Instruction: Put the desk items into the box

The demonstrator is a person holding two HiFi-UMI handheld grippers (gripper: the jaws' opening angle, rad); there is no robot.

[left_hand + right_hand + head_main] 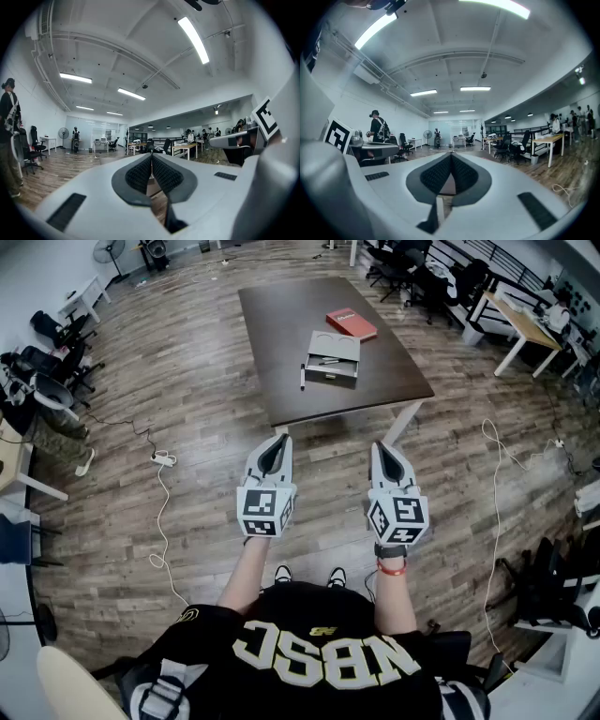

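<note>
In the head view a dark brown table [281, 334] stands ahead of me. On it lies a grey box [332, 359] with a pen across its top. A red book [351, 322] sits just behind the box, and a black pen [303, 377] lies by the box's left side. Both grippers are held level over the floor, short of the table's near edge. My left gripper [279, 439] [151, 155] is shut with nothing between its pads. My right gripper [380, 446] [451, 155] is also shut and holds nothing.
A power strip [164, 459] with a white cable lies on the wood floor at the left, and another white cable [492, 484] runs at the right. Office chairs [56, 371] stand far left, desks [525, 329] at the back right. A person [377, 126] stands far off.
</note>
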